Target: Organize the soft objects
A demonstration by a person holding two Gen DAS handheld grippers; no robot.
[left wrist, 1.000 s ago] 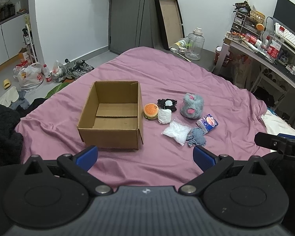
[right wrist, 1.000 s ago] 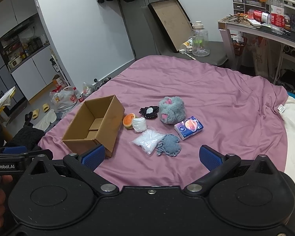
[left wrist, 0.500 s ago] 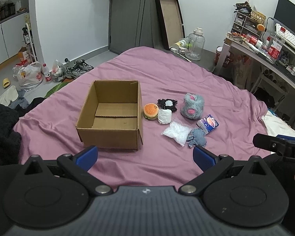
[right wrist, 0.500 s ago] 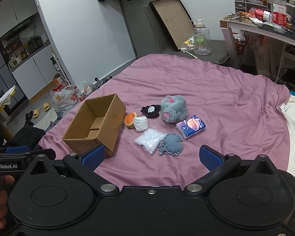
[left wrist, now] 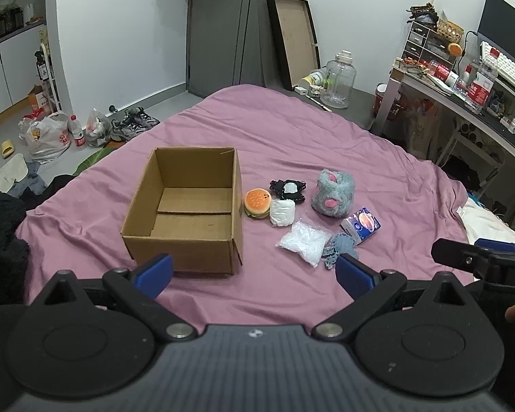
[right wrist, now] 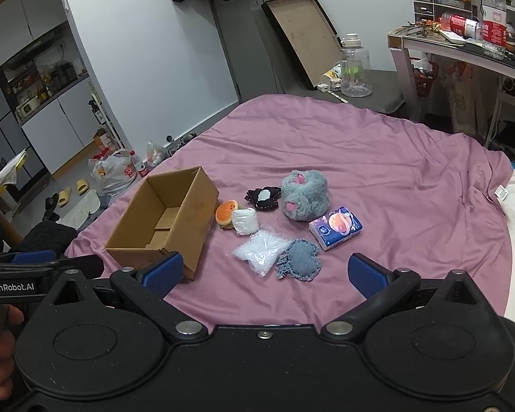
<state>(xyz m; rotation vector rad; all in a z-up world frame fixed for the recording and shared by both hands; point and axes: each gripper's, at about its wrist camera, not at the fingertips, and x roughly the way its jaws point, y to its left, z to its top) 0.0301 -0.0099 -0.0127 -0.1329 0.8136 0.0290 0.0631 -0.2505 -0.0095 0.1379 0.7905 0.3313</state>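
An empty cardboard box point(left wrist: 185, 206) point(right wrist: 164, 219) stands open on the purple bedsheet point(left wrist: 292, 137). To its right lie a burger plush point(left wrist: 256, 202) point(right wrist: 226, 213), a white roll point(left wrist: 282, 211) point(right wrist: 245, 220), a black-and-white pad point(left wrist: 287, 189), a grey-pink fluffy toy point(left wrist: 332, 193) point(right wrist: 304, 195), a tissue pack point(left wrist: 360, 225) point(right wrist: 335, 227), a clear plastic bag point(left wrist: 304, 242) point(right wrist: 259, 251) and a blue knitted piece point(left wrist: 340, 247) point(right wrist: 301, 260). My left gripper point(left wrist: 254, 271) is open, short of the box. My right gripper point(right wrist: 264, 271) is open, just short of the knitted piece and bag.
A cluttered desk point(left wrist: 463, 89) runs along the right. Beyond the bed's far end stand a big water jug point(left wrist: 338, 80) and a leaning frame point(left wrist: 292, 41). Shoes and bags point(left wrist: 51, 134) lie on the floor at left. A dark fuzzy garment point(left wrist: 0, 240) sits at the bed's left edge.
Both grippers have crept slightly forward toward the objects; the items sit a little closer in the right wrist view. Nothing on the bed has moved.
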